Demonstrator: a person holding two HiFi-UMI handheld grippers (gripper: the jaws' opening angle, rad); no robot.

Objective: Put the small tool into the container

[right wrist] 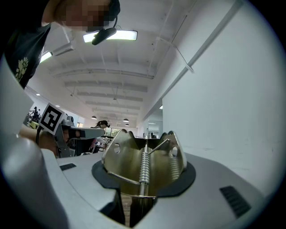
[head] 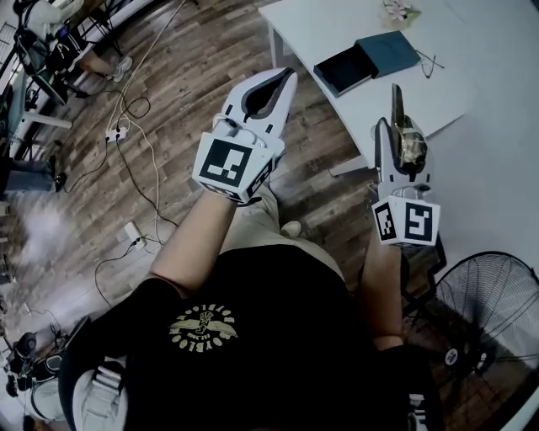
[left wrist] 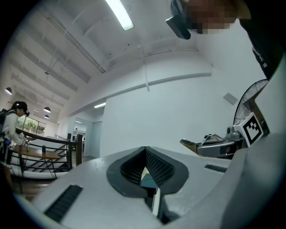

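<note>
The small tool (head: 409,140) is a brass-coloured metal clamp with a coil spring, and my right gripper (head: 397,126) is shut on it. It fills the right gripper view, where the tool (right wrist: 143,165) stands between the jaws of the right gripper (right wrist: 142,197). The container (head: 367,61) is a dark teal box, slid partly open, on the white table (head: 488,101) ahead of the right gripper. My left gripper (head: 281,82) is held up over the floor, left of the table, jaws together and holding nothing. Its closed jaws show in the left gripper view (left wrist: 149,179).
A standing fan (head: 493,307) is at the lower right beside the table. Cables and a power strip (head: 133,231) lie on the wooden floor at the left. Desks and chairs (head: 50,50) stand at the far left. A small pale object (head: 396,11) lies on the table's far end.
</note>
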